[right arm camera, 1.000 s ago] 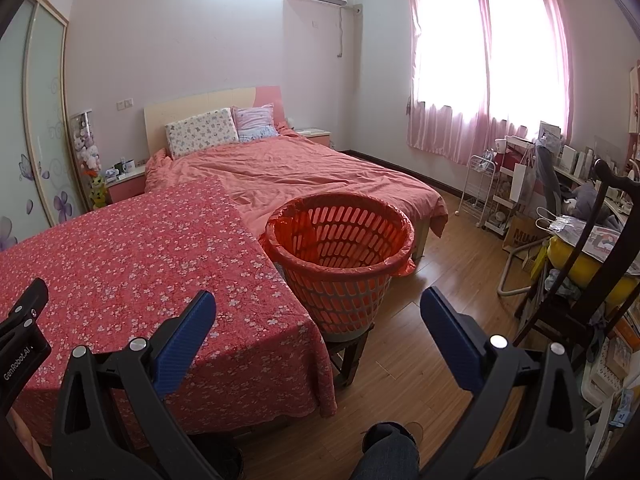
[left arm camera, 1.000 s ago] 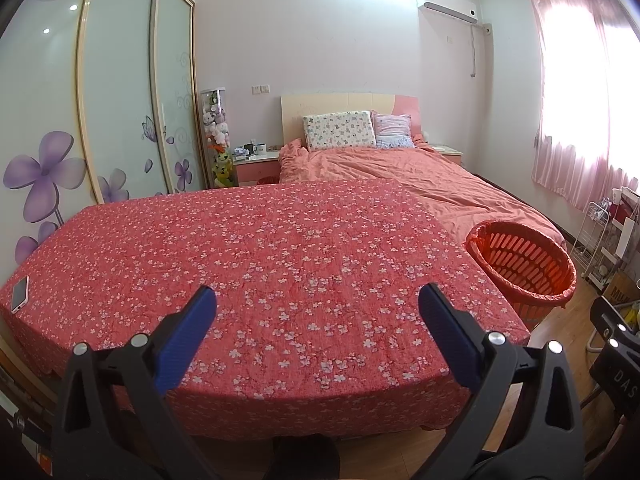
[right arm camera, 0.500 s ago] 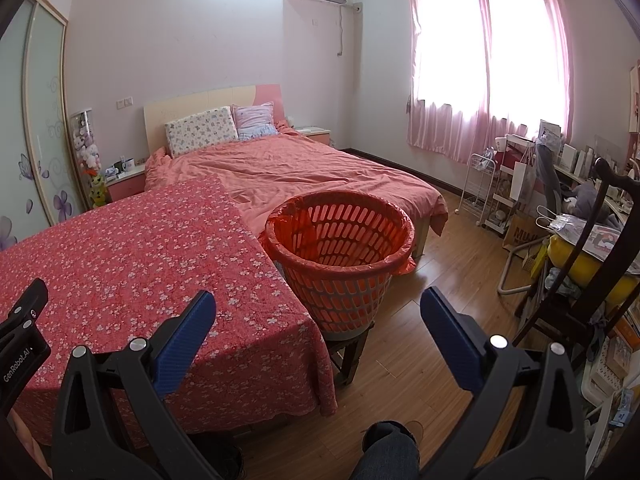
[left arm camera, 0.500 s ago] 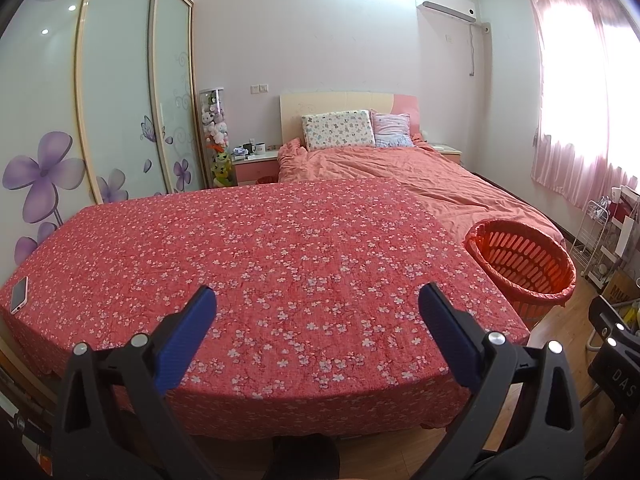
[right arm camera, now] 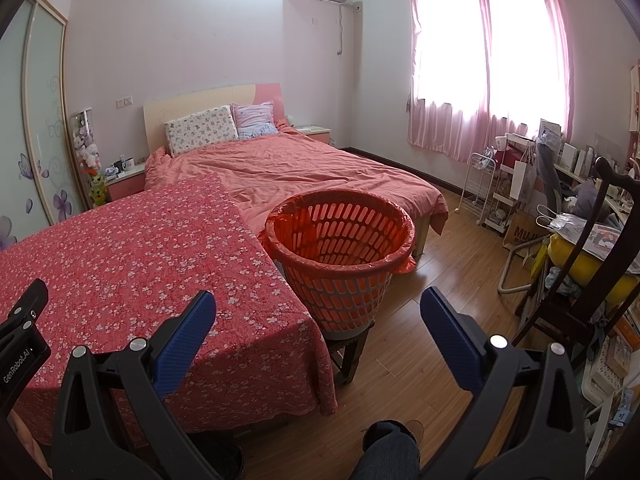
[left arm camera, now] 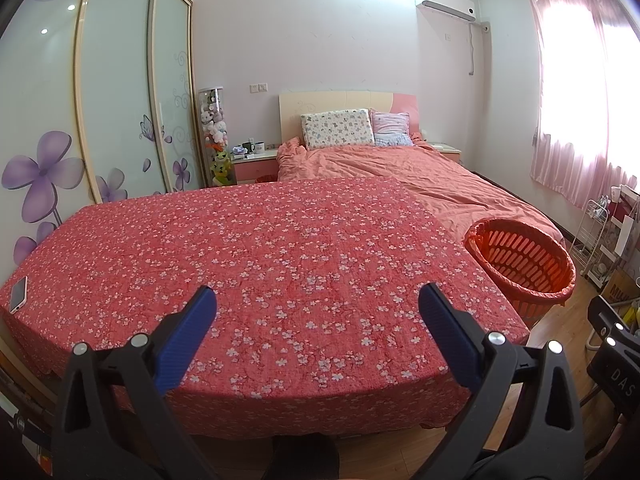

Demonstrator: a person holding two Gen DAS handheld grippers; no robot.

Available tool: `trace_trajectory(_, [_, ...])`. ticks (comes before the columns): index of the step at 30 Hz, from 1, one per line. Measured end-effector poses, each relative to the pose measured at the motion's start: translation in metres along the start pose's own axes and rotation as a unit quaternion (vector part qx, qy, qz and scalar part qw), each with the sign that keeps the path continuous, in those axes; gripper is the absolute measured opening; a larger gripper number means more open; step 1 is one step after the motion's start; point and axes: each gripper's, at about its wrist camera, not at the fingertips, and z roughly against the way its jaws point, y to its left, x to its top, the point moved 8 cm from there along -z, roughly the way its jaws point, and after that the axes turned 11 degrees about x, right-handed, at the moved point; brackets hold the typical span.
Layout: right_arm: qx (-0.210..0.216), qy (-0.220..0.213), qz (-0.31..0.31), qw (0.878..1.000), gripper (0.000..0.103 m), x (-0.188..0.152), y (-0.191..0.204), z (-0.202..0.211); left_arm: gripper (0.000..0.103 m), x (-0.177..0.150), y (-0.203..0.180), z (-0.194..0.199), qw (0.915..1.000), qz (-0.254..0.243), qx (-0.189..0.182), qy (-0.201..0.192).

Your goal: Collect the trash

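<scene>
An orange slatted basket [right arm camera: 340, 240] lined with a red bag stands on a low stool at the right corner of a table covered with a red flowered cloth [right arm camera: 132, 248]. The basket [left arm camera: 520, 264] shows at the right in the left wrist view too. My left gripper [left arm camera: 316, 320] hangs open above the near edge of the cloth [left arm camera: 260, 260], nothing between its blue pads. My right gripper [right arm camera: 316, 320] is open as well, in front of the basket and above the wooden floor. No piece of trash shows on the cloth.
A phone [left arm camera: 18, 295] lies at the cloth's far left edge. Behind the table is a bed [right arm camera: 300, 172] with pink bedding. A dark wooden chair [right arm camera: 592, 280] and cluttered shelves stand at the right. A person's knee [right arm camera: 384, 452] shows at the bottom.
Hardly anything differs; both views have shifted only slightly and both grippers stay open.
</scene>
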Motion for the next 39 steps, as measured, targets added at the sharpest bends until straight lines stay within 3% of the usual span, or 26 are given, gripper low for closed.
trace_trajectory(39, [0.001,0.003,-0.001,1.0,0.101,-0.0054,0.0,-0.002,0.099,-0.0047,-0.0004,-0.002,1.0,0.002,0.001,0.004])
